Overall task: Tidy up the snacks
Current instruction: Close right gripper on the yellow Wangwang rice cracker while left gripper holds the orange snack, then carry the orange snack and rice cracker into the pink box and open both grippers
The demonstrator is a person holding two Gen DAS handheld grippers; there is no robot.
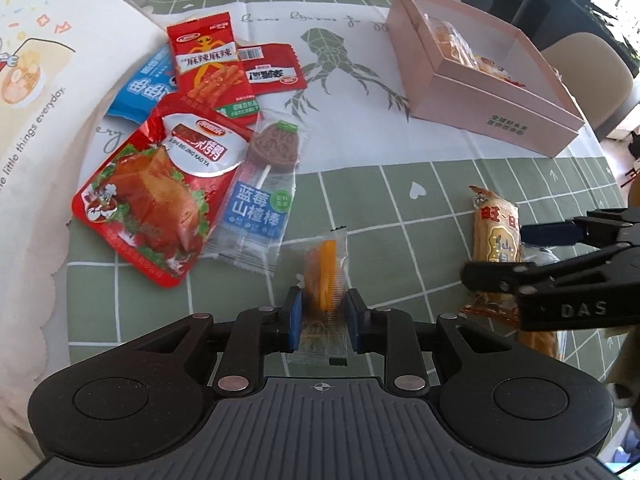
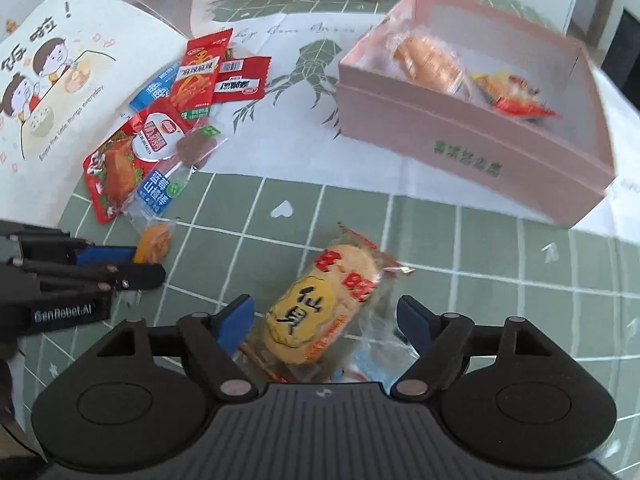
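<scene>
We see the open pink cardboard box (image 2: 472, 136) beyond both snacks. The crinkly-wrapped rice cracker pack (image 2: 320, 312) lies on the green checked tablecloth (image 2: 500, 264), light and brittle; our right gripper (image 2: 326, 320) straddles its middle, wide, pointing steeply down. Our left gripper (image 1: 322, 316) pinches the small orange clear-wrapped snack (image 1: 324, 276).
</scene>
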